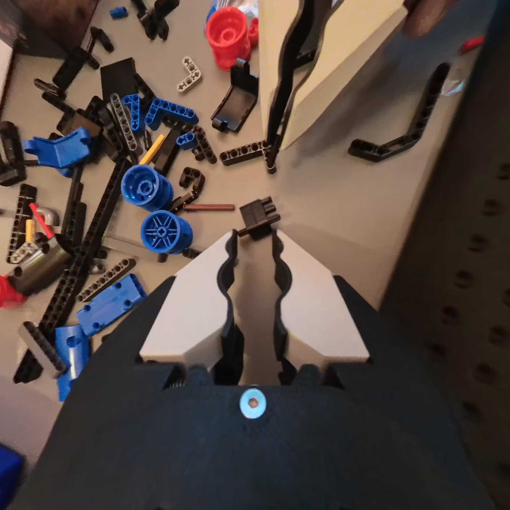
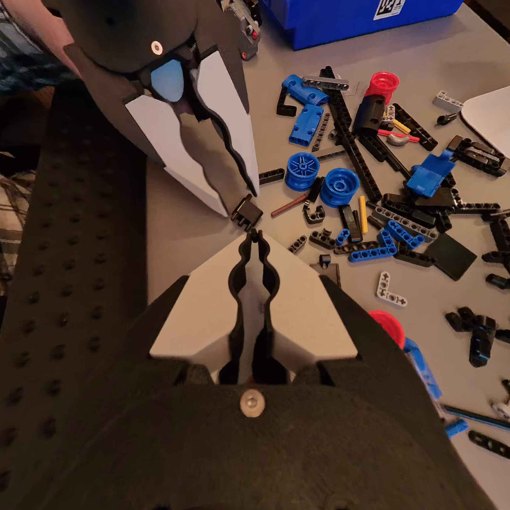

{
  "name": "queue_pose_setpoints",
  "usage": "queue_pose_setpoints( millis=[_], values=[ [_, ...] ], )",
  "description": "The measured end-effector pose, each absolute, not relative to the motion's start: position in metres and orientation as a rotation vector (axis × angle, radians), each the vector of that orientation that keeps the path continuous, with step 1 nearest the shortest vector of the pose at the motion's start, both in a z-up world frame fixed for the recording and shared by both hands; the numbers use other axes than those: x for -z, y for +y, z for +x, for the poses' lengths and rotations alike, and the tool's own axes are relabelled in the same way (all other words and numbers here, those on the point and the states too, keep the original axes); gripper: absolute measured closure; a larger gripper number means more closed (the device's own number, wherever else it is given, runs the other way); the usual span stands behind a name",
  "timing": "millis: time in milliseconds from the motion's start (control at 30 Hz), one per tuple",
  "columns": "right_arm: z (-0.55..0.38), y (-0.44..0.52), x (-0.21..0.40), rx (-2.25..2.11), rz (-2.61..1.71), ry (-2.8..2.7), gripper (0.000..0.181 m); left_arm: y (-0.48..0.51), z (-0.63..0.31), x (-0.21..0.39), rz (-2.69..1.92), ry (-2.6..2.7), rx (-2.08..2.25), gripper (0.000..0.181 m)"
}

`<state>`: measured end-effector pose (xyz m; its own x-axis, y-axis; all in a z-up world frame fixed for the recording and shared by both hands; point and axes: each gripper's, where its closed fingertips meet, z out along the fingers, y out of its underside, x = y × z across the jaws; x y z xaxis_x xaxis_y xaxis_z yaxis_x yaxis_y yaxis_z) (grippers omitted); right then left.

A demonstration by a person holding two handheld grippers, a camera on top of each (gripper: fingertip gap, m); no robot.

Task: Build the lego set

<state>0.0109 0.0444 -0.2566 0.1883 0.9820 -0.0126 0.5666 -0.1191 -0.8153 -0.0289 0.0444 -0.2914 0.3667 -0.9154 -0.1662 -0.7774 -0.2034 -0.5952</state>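
Observation:
My left gripper (image 1: 255, 233) is shut on a small black connector piece (image 1: 258, 216) and holds it at its fingertips, low over the grey table (image 1: 331, 193). In the right wrist view the left gripper (image 2: 241, 204) comes in from the upper left with the same piece (image 2: 247, 212). My right gripper (image 2: 254, 237) is nearly closed on a tiny black pin (image 2: 254, 235), with its tips just short of the connector piece. In the left wrist view the right gripper (image 1: 271, 154) comes down from the top.
A pile of loose black and blue parts lies beside the grippers, with two blue wheels (image 2: 302, 171) (image 2: 340, 186), a red wheel (image 2: 383, 82) and a brown axle (image 2: 288, 205). A blue bin (image 2: 358, 22) stands at the back. A black pegboard (image 2: 69, 248) borders the table. Across from one pair of fingers to the other is roughly 6 cm.

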Motion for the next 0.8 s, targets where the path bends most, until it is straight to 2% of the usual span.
queue_pose_setpoints(
  millis=[133,200,400,600,800],
  values=[
    [-0.001,0.054,0.267,-0.670,-1.797,-1.530,0.179,0.049,-0.029,0.295,-1.943,1.608,0.241,0.179],
    [-0.005,0.059,0.269,-0.653,-1.799,-1.548,0.179,0.056,-0.032,0.296,-1.880,1.685,0.178,0.179],
    [-0.009,0.070,0.276,-0.632,-1.830,-1.569,0.179,0.054,-0.027,0.291,-1.848,1.718,0.301,0.175],
    [-0.013,0.039,0.286,-0.713,-1.841,-1.675,0.179,0.069,-0.034,0.293,-1.852,1.663,0.210,0.178],
    [-0.010,0.034,0.276,-0.778,-1.828,-1.628,0.179,0.074,-0.043,0.286,-1.915,1.564,0.250,0.159]
  ],
)
